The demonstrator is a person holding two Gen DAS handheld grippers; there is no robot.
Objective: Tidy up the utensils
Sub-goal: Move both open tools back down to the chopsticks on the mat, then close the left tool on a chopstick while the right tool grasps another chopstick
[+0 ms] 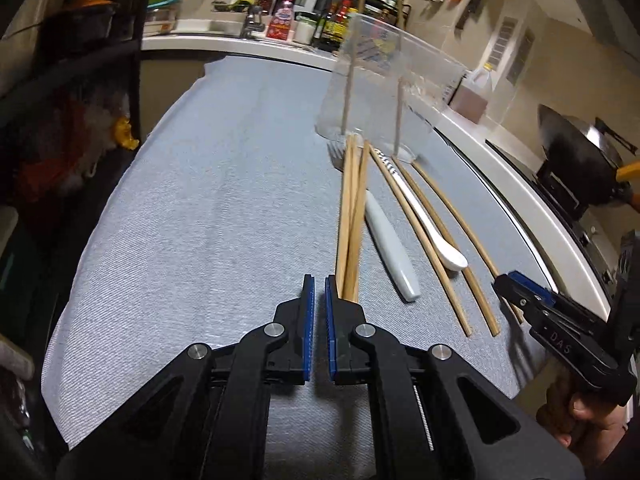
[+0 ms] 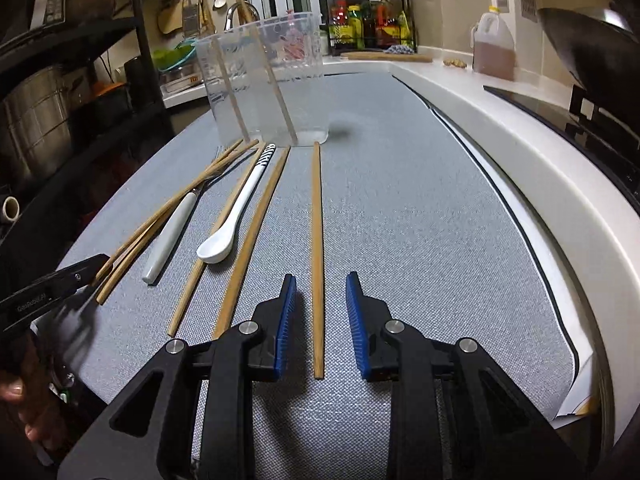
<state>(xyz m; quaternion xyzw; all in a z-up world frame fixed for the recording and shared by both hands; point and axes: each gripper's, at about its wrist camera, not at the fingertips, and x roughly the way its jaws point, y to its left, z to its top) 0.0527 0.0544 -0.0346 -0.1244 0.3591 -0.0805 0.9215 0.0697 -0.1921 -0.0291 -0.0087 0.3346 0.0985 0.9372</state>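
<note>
A clear plastic cup (image 1: pixel 384 80) (image 2: pixel 260 80) stands on the cloth with two chopsticks upright in it. Before it lie a bundle of wooden chopsticks (image 1: pixel 352 208), a white-handled fork (image 1: pixel 390 248) (image 2: pixel 170 236), a white spoon (image 1: pixel 424 220) (image 2: pixel 228 224) and several single chopsticks. My left gripper (image 1: pixel 319 280) (image 2: pixel 92 264) is shut with nothing in it, and the bundle's near ends lie just right of its right finger. My right gripper (image 2: pixel 321 280) (image 1: pixel 506 282) hangs low over the rightmost chopstick (image 2: pixel 317 220), which lies between its open pads without touching them.
A blue-grey cloth (image 2: pixel 420 200) covers the worktop. At the right run the white counter edge (image 2: pixel 520 140) and a stove with a dark wok (image 1: pixel 580 148). An oil jug (image 2: pixel 493 44) and a bottle rack (image 2: pixel 368 20) stand behind. A shelf with a steel pot (image 2: pixel 36 120) stands at the left.
</note>
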